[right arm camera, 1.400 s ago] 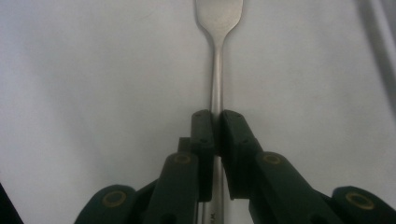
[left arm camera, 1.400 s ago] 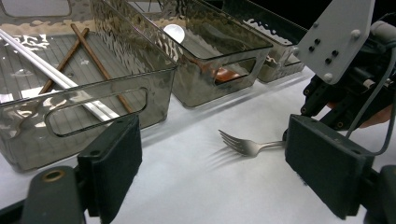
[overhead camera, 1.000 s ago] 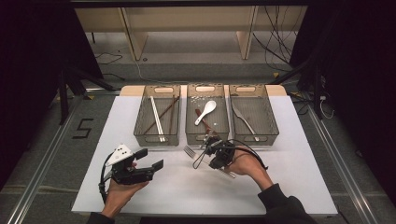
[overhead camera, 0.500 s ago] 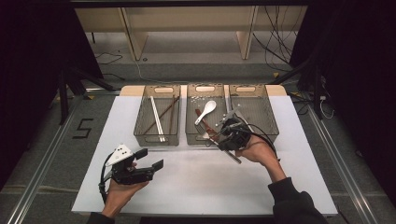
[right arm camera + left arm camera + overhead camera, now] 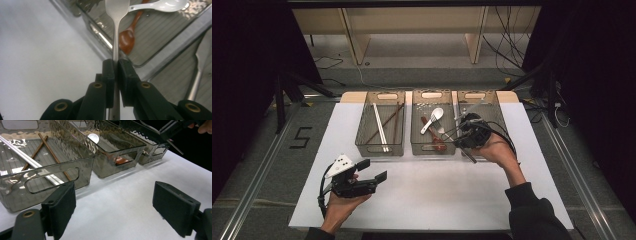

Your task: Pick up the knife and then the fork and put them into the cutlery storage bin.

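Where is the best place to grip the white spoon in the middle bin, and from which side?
Probably from above, on the handle of the white spoon, jaws across it. The handle is narrow and slants clear beside the wooden spoon; the bowl is wide and rounded, and the middle bin walls block a sideways approach.

so the white bench (image 5: 437, 195) just has three smoky see-through bins (image 5: 380, 125) sitting side by side along its far edge
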